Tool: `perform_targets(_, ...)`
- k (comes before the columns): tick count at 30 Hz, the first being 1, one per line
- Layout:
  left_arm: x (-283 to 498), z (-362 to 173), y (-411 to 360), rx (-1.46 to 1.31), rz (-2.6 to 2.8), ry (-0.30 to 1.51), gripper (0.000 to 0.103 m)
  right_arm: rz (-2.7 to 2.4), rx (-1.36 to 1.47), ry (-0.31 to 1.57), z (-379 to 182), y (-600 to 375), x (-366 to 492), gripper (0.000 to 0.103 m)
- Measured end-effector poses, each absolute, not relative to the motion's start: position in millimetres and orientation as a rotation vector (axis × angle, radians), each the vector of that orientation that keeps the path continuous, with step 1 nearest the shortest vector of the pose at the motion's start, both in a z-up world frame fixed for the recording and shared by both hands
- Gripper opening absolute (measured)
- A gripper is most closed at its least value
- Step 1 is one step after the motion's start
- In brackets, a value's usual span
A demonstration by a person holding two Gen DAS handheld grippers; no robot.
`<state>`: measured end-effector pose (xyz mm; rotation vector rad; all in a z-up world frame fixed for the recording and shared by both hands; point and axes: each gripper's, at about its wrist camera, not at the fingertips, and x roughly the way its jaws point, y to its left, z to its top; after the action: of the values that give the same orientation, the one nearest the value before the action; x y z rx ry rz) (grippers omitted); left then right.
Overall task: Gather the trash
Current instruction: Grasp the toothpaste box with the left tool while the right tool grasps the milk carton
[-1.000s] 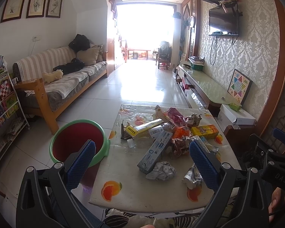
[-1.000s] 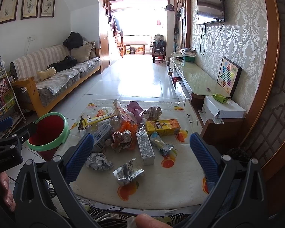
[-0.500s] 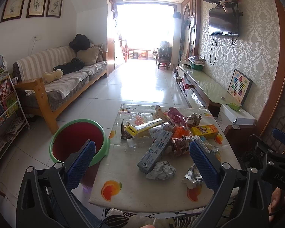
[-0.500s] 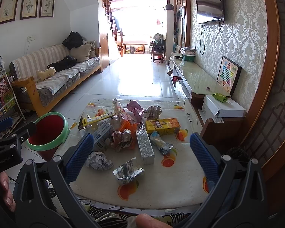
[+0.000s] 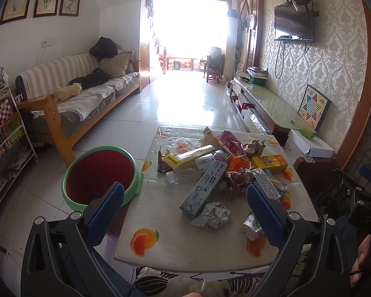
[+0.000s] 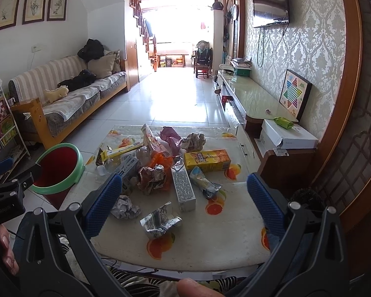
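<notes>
On the white fruit-printed tabletop (image 5: 175,245) a heap of trash is spread, with most of it gathered toward the 12 o'clock half of the surface. At the near edge of the heap, a crumpled silver foil wrapper (image 6: 160,221) lies alone, and a crumpled grey paper ball (image 5: 211,214) rests at its 9 o'clock side, just beside it. A long grey-blue toothpaste carton (image 5: 205,189) is laid diagonally, its lower end touching the paper ball. A yellow rectangular drink carton (image 6: 206,159) is seen at 1 o'clock of the heap, with a small silver-grey printed box (image 6: 184,189) lying near it and an orange plastic wrapper (image 6: 162,159) beside that. A narrow yellow box (image 5: 189,156) is set at 11 o'clock, and a crumpled purple bag (image 6: 170,137) lies at the far end.

A round bin with a green rim and red inside (image 5: 100,173) stands on the floor at 9 o'clock of the tabletop, its rim just beside the edge.

The left gripper (image 5: 185,206) is held above the near edge of the tabletop; its blue-padded jaws are spread wide and nothing is held between them. The right gripper (image 6: 184,198) is likewise held over the near edge, jaws spread wide and empty, with the foil wrapper seen between them.
</notes>
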<state>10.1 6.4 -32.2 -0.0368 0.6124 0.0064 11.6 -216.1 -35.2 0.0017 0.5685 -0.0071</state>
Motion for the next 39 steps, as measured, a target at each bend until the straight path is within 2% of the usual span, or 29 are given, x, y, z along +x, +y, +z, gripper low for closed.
perform_targets(5, 30.0, -53.9, 8.6, -0.017, -0.024, 0.678, 0.095, -0.020, -0.012, 0.619, -56.3, -225.0, 29.0, 0.100)
perform_targets(14, 108.3, -109.9, -7.6, -0.006, -0.119, 0.915, 0.095, 0.007, 0.018, 0.744, -95.0, -236.1, 90.0, 0.100)
perform_targets(29, 203.4, -180.9, -29.5, 0.089, -0.158, 1.112, 0.095, 0.091, 0.041, 0.990, -172.1, -238.3, 171.9, 0.099)
perform_targets(32, 213.3, -192.4, -27.8, 0.108, -0.159, 1.137, 0.094, 0.112, 0.019, 1.011, -181.1, -231.4, 180.9, 0.094)
perform_targets(36, 219.3, -204.4, -29.6, 0.144, -0.167, 1.162, 0.077, 0.127, -0.006, 1.061, -195.4, -226.7, 194.0, 0.072)
perform_targets(38, 219.6, -208.1, -29.8, 0.145, -0.180, 1.173, 0.073, 0.134, -0.021, 1.087, -202.1, -223.2, 198.5, 0.062)
perform_targets(39, 219.1, -209.8, -30.9, 0.144, -0.188, 1.176, 0.066, 0.136, -0.026, 1.100, -204.9, -221.5, 200.5, 0.054)
